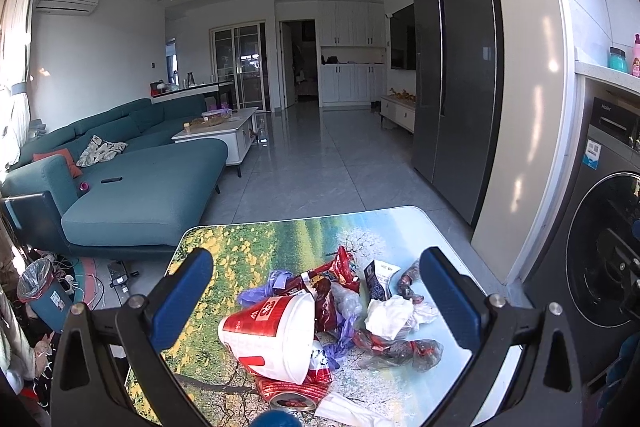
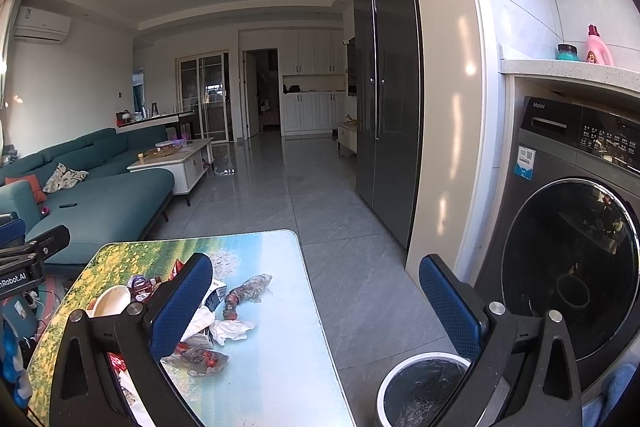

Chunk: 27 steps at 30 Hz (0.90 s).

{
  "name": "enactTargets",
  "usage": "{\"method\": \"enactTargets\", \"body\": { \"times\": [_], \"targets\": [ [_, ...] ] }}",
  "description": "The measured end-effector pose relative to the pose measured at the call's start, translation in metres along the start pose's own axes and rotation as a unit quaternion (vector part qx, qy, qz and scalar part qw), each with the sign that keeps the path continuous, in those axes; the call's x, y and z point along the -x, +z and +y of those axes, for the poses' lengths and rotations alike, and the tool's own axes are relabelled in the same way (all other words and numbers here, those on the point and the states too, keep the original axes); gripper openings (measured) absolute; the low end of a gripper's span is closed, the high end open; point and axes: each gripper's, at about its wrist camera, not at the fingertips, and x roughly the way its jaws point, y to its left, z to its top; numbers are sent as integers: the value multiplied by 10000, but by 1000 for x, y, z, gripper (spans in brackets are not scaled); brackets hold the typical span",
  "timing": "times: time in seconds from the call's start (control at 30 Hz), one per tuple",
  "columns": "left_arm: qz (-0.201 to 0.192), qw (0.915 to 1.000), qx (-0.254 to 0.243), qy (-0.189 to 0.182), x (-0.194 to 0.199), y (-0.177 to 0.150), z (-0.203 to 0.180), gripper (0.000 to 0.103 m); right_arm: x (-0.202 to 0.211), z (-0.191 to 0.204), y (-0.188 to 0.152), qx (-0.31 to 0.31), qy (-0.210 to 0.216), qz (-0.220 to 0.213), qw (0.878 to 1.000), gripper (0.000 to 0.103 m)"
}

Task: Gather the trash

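Table (image 1: pixel 208 251) trash (image 1: pixel 340 307); both claws (image 1: pixel 316 291) (image 2: pixel 316 291) wide, empty.

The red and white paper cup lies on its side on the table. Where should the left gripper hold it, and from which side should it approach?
Probably across the body of the paper cup, near its middle. It lies tipped with the open mouth toward the wrappers, so its curved wall offers two opposite sides. The left gripper is open above the pile; come down from above, one finger on each side of the wall, gently, since the thin wall may crush.
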Motion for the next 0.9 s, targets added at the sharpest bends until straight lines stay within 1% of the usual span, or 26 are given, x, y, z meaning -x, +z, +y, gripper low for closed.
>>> {"method": "enactTargets", "body": {
  "times": [0.1, 0.2, 0.37, 0.6, 0.73, 0.9],
  "targets": [
    [-49, 10000, -48, 37, 1, 0, -1, 103, -3, -1, 0, -19, -16, 20, 10000, 103],
    [-76, 10000, -21, -29, 2, 0, -1, 103, -3, 0, -1, 19, -99, -11, 9999, 103],
    [-122, 9999, 22, -95, 2, 1, 0, 103, -4, 1, -1, 46, -116, -27, 9999, 103],
    [-229, 9997, 56, 37, 2, 2, 2, 103, -5, 4, -2, 62, 45, -37, 10000, 103],
    [-221, 9997, 123, -27, 0, 1, 4, 103, -6, 6, -2, 88, 70, 3, 9999, 103],
    [-417, 9989, 203, -20, 3, 1, 5, 103, -8, 7, -3, 92, 122, 67, 9999, 103]
  ]
}}
